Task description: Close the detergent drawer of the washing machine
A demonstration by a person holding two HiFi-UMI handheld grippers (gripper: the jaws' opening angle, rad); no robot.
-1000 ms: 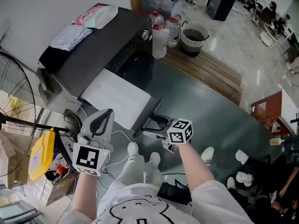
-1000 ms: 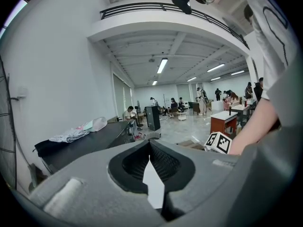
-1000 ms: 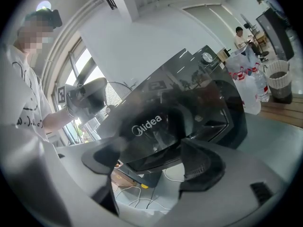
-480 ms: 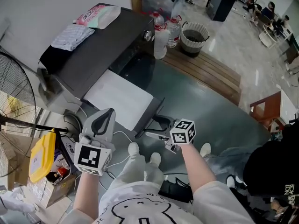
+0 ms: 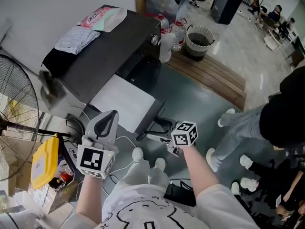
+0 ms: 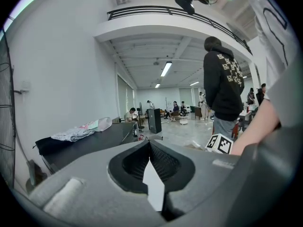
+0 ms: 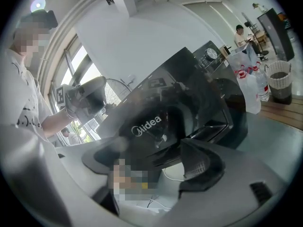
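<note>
The dark washing machine (image 5: pixel 100 46) stands at the upper left of the head view. Its detergent drawer (image 5: pixel 123 101) is pulled out, white on top with a dark front panel (image 5: pixel 151 118). My right gripper (image 5: pixel 162 129) is open just in front of that panel. In the right gripper view the "Midea" panel (image 7: pixel 149 124) shows between the spread jaws of the right gripper (image 7: pixel 156 162); contact cannot be told. My left gripper (image 5: pixel 106 123) is held left of the drawer, pointing up and shut on nothing. In its own view the left gripper (image 6: pixel 149 148) faces the room.
A cloth (image 5: pixel 76 36) and a packet (image 5: pixel 102 17) lie on the machine. A fan (image 5: pixel 19 94) and a yellow container (image 5: pixel 44 159) are at the left. Cables (image 5: pixel 125 140) run on the floor. Bottles (image 5: pixel 167 37), a bin (image 5: pixel 198 38), wooden boards (image 5: pixel 214 75) and a standing person (image 5: pixel 286 109) are at the right.
A person in a dark top has walked in at the right. Both grippers have stayed almost in place, and the drawer is still out.
</note>
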